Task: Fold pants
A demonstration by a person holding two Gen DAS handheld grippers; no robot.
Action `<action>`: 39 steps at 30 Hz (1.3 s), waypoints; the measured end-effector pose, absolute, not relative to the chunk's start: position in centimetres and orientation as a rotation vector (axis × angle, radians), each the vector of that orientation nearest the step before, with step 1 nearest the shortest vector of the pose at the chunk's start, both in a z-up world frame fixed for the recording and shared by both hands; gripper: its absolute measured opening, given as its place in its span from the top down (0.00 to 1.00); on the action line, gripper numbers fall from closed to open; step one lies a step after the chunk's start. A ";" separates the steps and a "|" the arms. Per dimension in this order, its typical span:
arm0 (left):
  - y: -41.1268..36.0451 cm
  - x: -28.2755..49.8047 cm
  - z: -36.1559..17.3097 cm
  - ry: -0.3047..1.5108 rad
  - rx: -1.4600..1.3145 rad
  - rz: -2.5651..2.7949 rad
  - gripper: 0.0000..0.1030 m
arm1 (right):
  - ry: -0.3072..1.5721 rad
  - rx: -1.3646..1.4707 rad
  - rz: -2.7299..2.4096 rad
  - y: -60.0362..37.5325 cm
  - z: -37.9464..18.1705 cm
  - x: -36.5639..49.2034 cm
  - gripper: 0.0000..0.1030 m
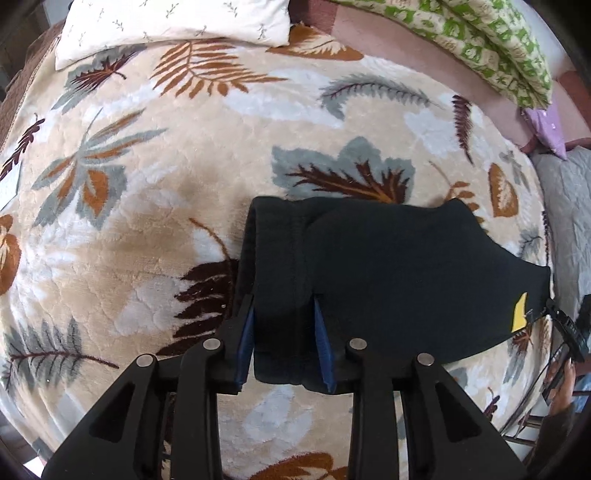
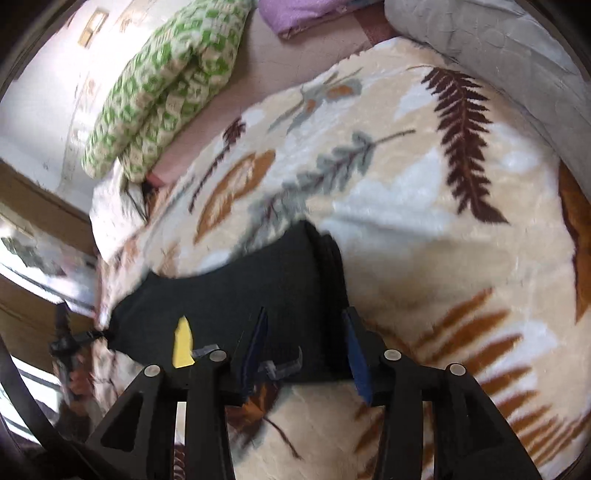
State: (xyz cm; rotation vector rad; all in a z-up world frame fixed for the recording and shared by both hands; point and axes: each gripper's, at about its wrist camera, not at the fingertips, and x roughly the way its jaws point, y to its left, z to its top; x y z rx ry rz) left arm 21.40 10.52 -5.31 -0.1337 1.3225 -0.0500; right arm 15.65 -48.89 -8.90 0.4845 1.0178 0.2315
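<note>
The black pants (image 1: 388, 266) lie folded into a compact bundle on the leaf-patterned blanket (image 1: 166, 221), with a yellow tag (image 1: 520, 312) at their right end. My left gripper (image 1: 284, 306) is open, its blue-padded fingers straddling the bundle's left end. In the right wrist view the pants (image 2: 240, 291) lie left of centre, yellow tag (image 2: 183, 343) near the fingers. My right gripper (image 2: 304, 321) is open, its jaws astride the bundle's right end. This view is motion-blurred.
A white pillow (image 1: 166, 26) lies at the bed's far end. A green patterned quilt (image 2: 166, 85), a purple cloth (image 2: 295, 14) and a grey quilt (image 2: 498, 55) lie along the bed's edges. The other gripper (image 1: 569, 332) shows at the right edge.
</note>
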 end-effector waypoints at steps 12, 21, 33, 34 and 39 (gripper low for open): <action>9.9 22.4 -6.5 1.333 -0.067 0.045 0.68 | 1.043 0.535 0.180 -50.2 -10.3 14.0 0.94; 12.7 19.9 -2.2 1.321 -0.241 0.030 0.60 | 1.014 0.574 0.161 -51.9 -8.1 13.0 0.67; -9.1 12.3 -0.2 1.415 -0.265 -0.333 0.60 | 1.032 0.585 0.245 -53.4 -4.8 12.7 0.50; -11.6 11.7 -0.9 1.434 -0.287 -0.353 0.60 | 1.040 0.590 0.254 -53.2 -5.0 13.1 0.50; -20.1 10.3 -4.5 1.533 -0.428 -0.369 0.60 | 1.062 0.644 0.325 -53.2 -7.0 15.6 0.50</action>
